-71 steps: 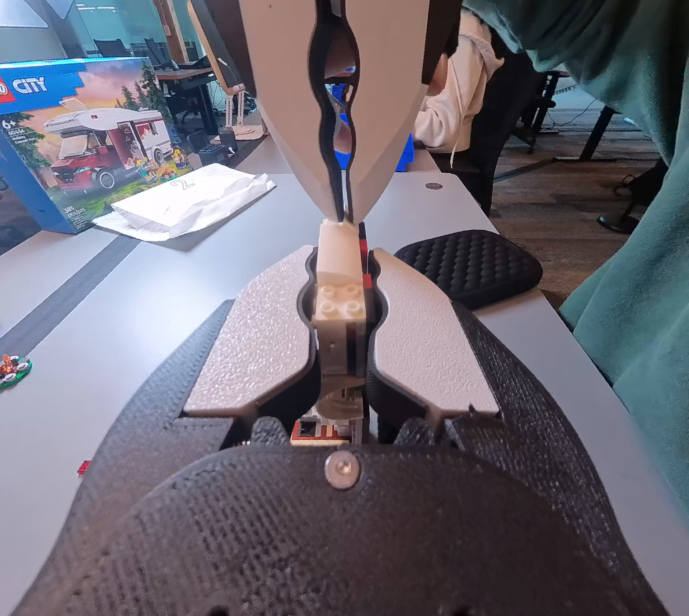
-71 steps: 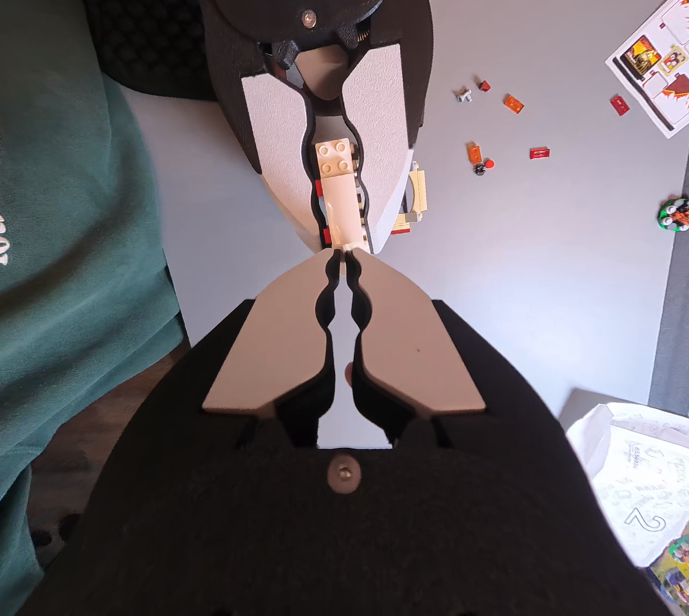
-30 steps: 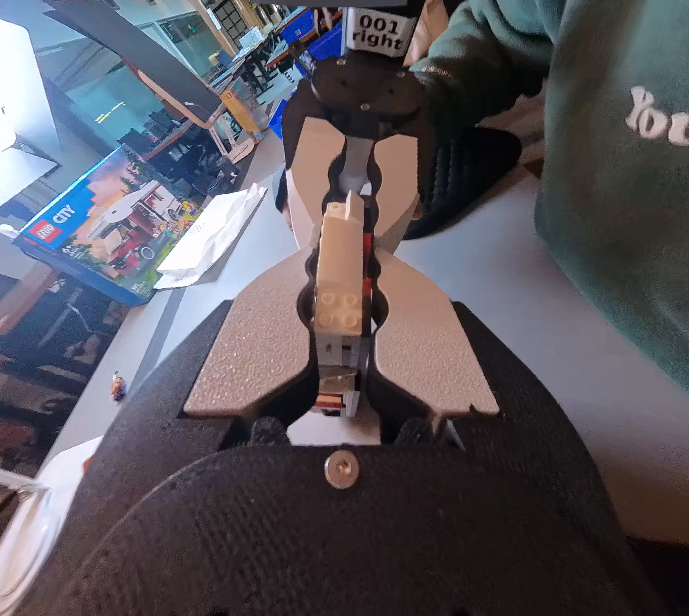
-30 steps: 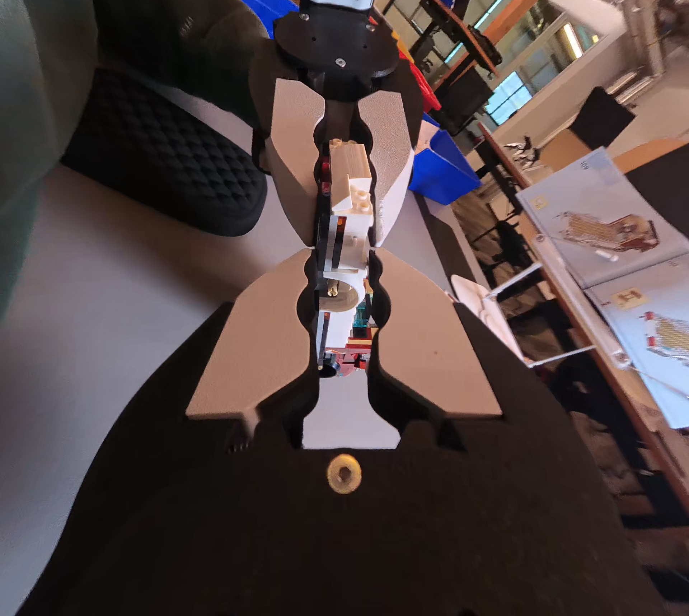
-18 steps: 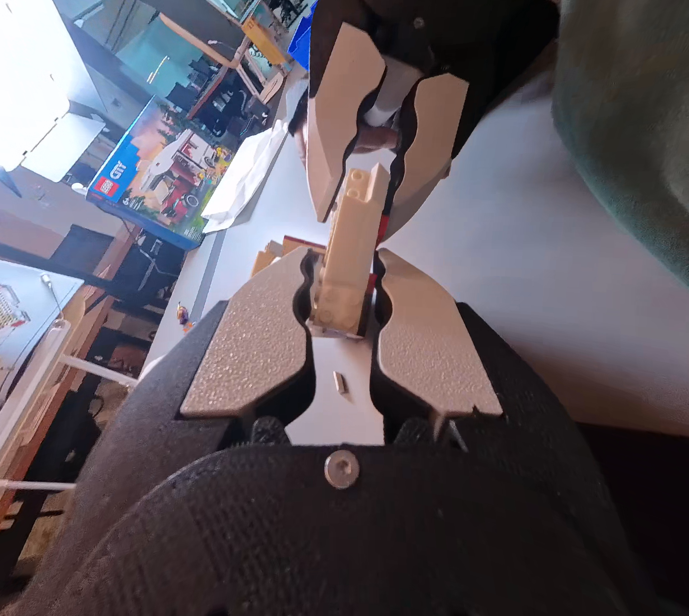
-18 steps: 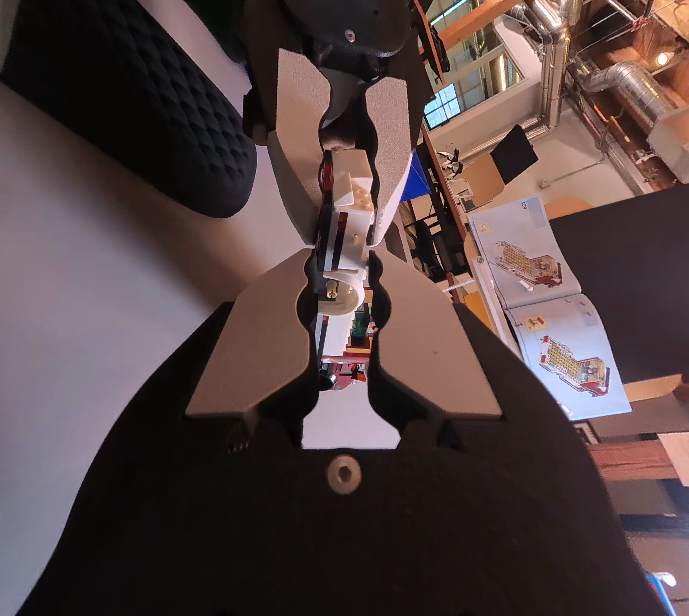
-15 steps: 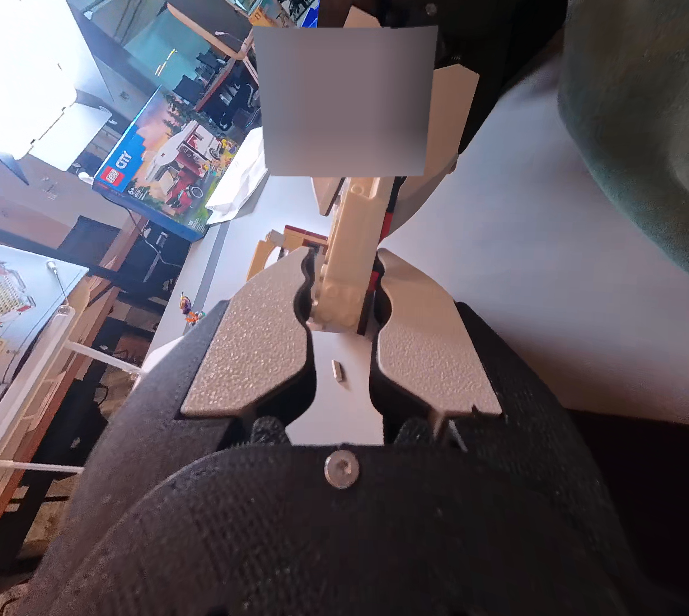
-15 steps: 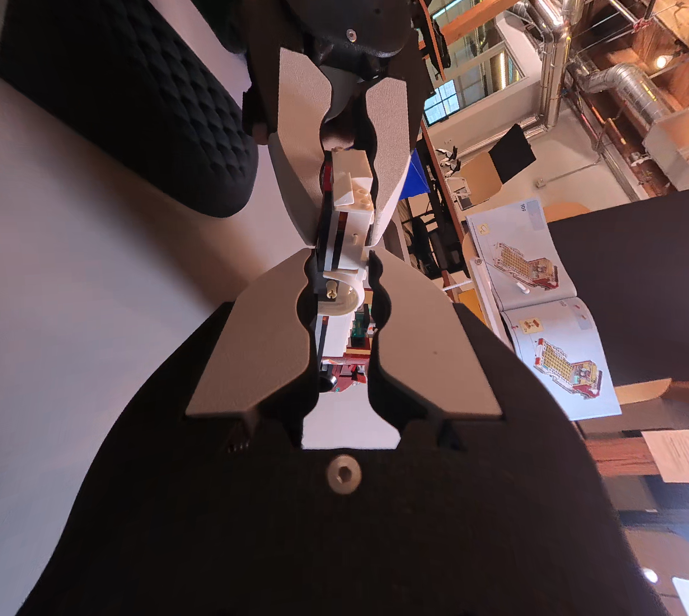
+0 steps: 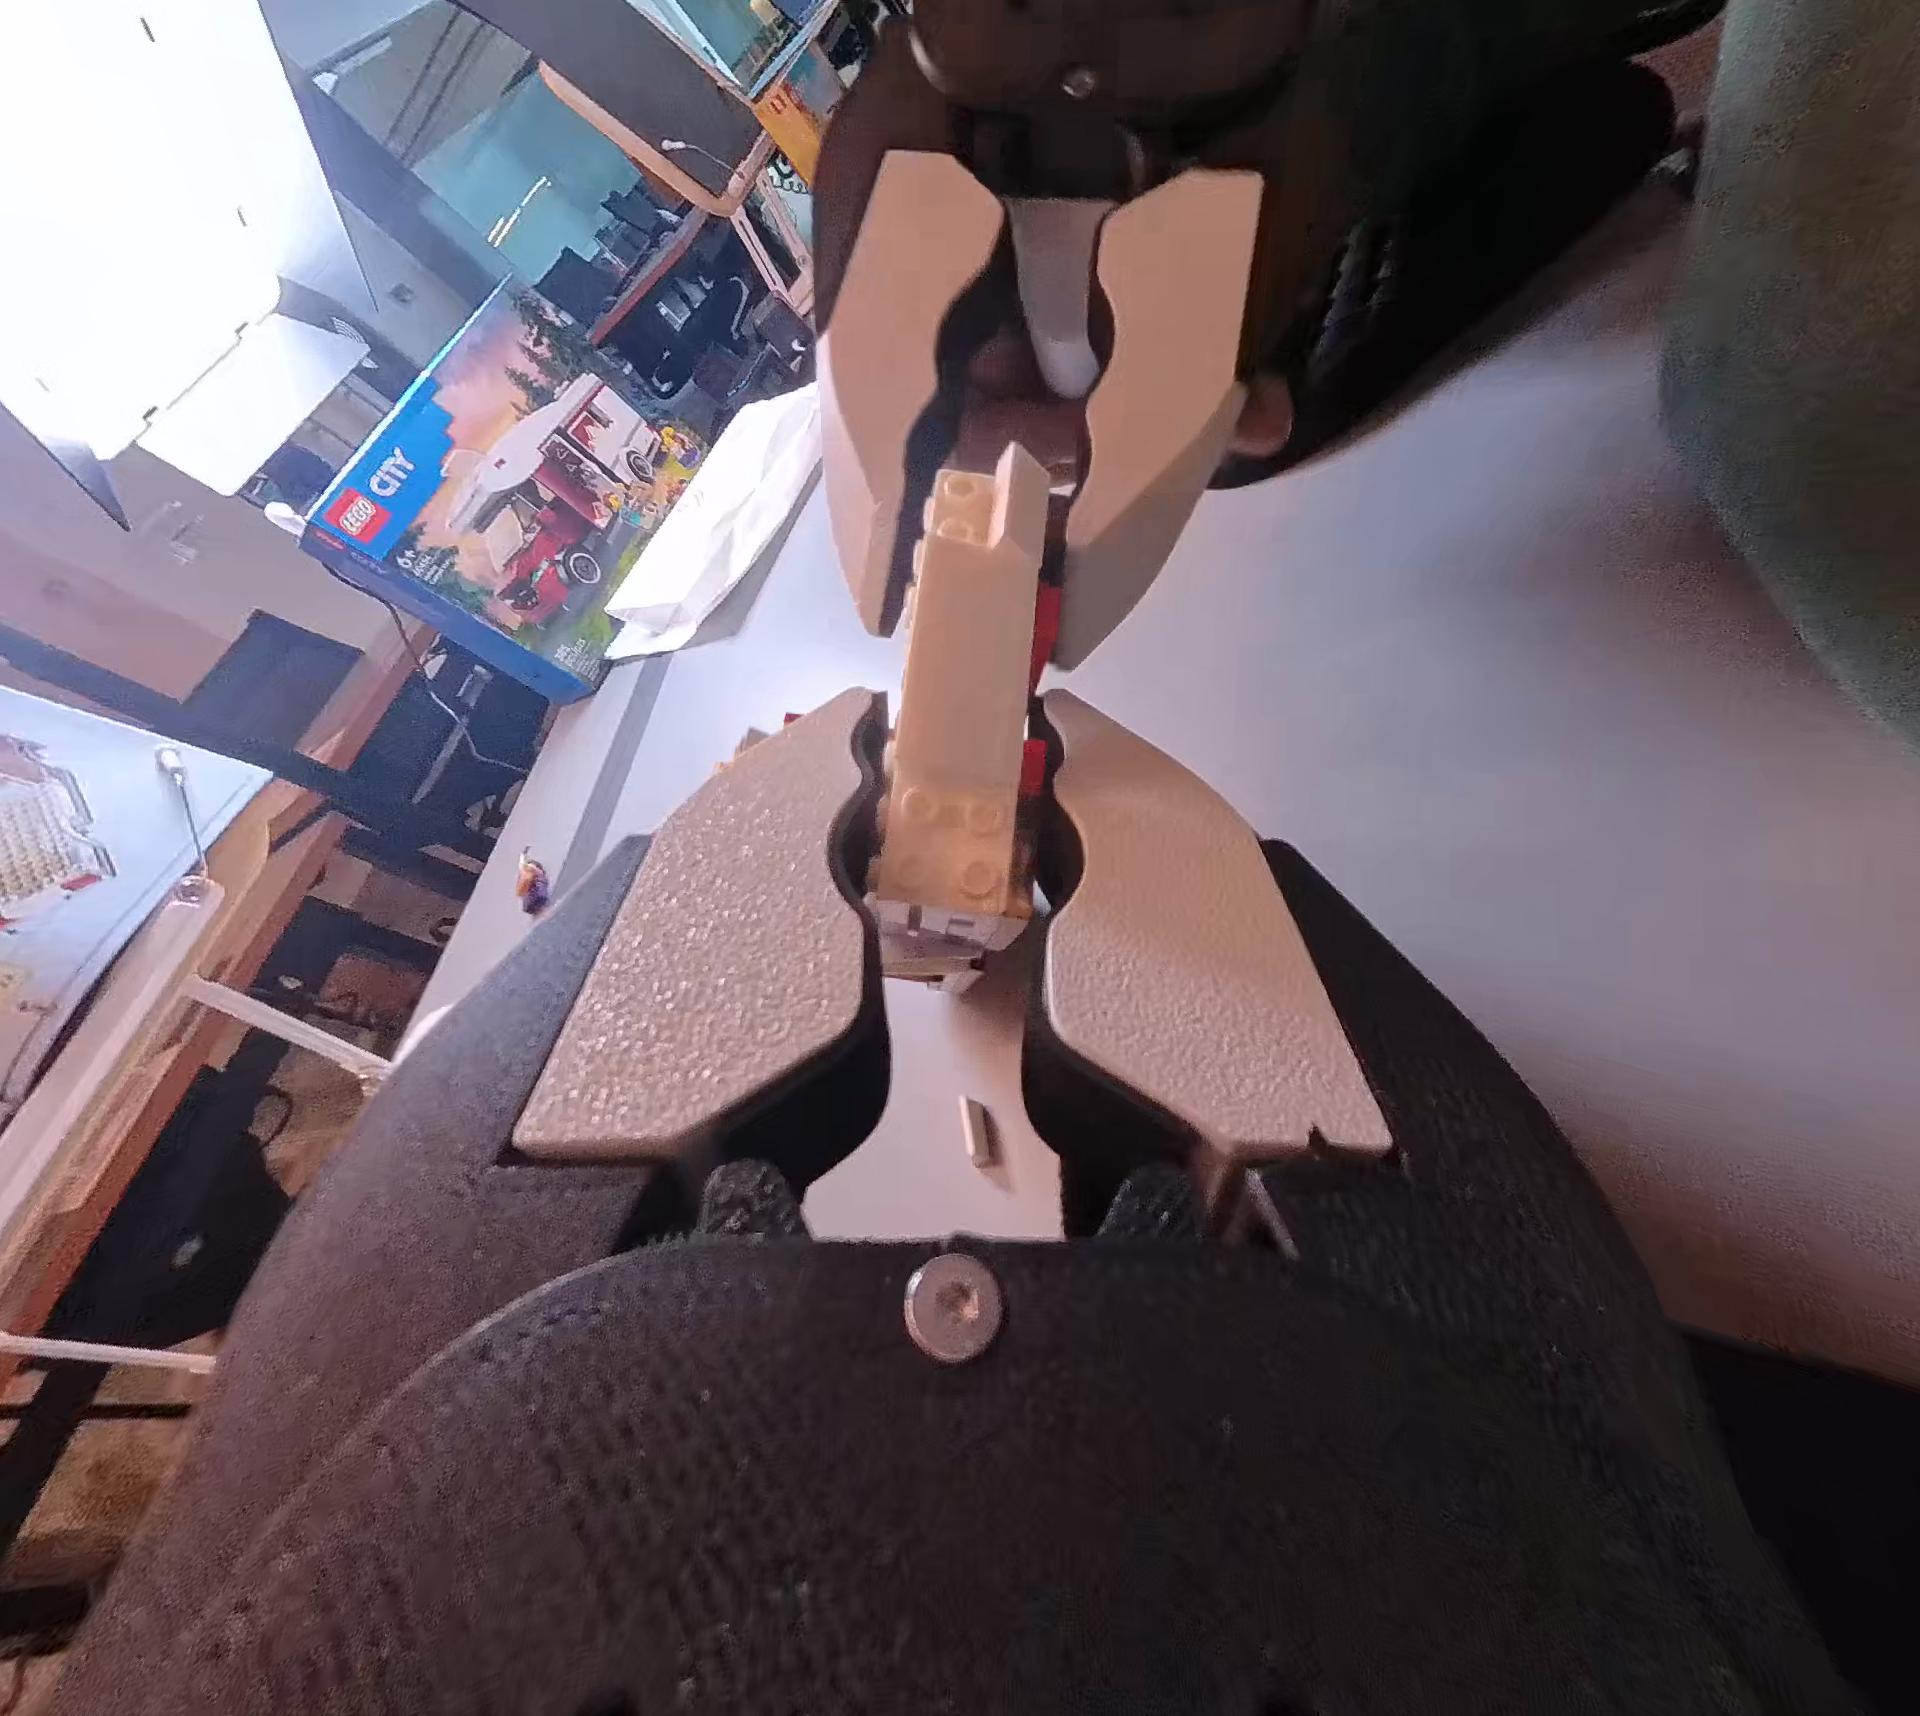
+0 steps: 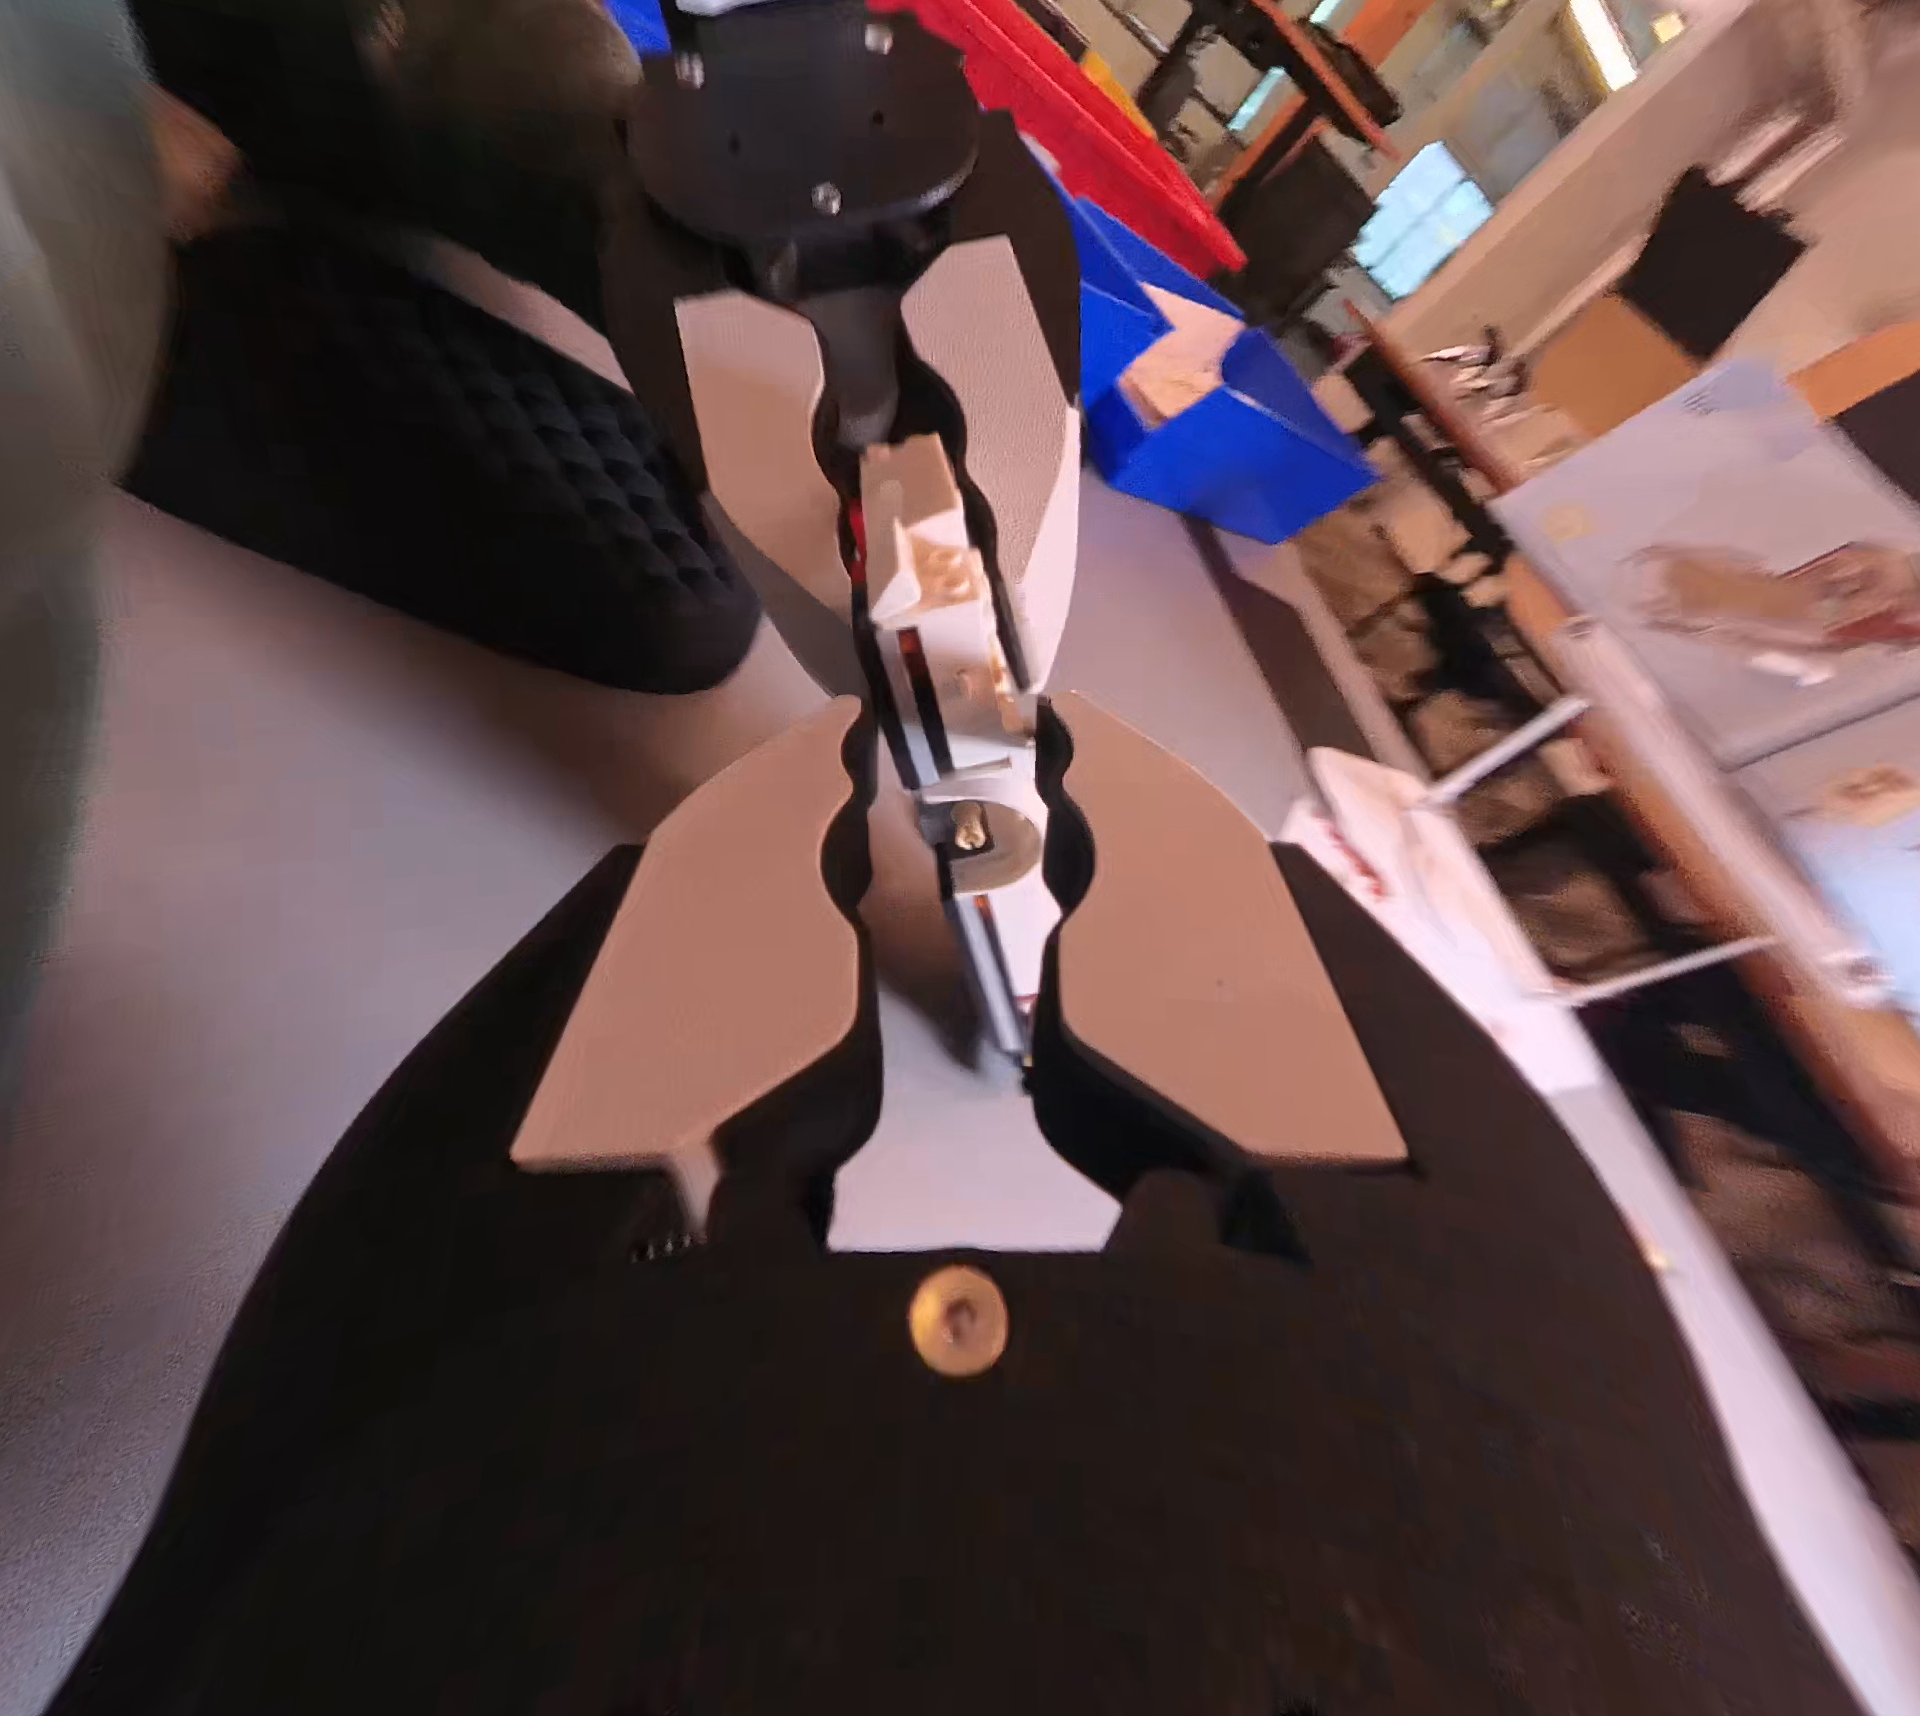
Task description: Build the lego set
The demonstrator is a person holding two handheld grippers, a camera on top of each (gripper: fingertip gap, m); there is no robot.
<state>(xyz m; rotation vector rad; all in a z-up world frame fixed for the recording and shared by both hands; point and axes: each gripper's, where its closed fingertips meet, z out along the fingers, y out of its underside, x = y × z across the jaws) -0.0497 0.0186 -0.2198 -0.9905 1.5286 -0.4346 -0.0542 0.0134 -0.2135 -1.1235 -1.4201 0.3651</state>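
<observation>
Two claws meet nose to nose above a grey table (image 9: 1455, 835), with a long cream, white and red brick build (image 9: 971, 679) spanning the gap between them. The left claw (image 9: 961, 819) is narrowed onto the near end of the build, its fingers pressed against both sides. The right claw (image 9: 966, 627) faces it from straight ahead; in its own wrist view its fingers (image 10: 727, 918) stand apart, with a gap on either side of the end of the build (image 10: 961, 793) that reaches between them, so it is not gripping. In that view the far end sits clamped in the left claw (image 10: 940, 690) opposite. Left of the left claw and farther off, a boxed set (image 9: 499, 513) and a white paper bag (image 9: 727, 523) lie on the table. Behind the left claw, as the right wrist view shows it, are a black quilted pad (image 10: 416, 471) and blue bins (image 10: 1216, 430); an open instruction booklet (image 10: 1714, 565) stands to the right.
</observation>
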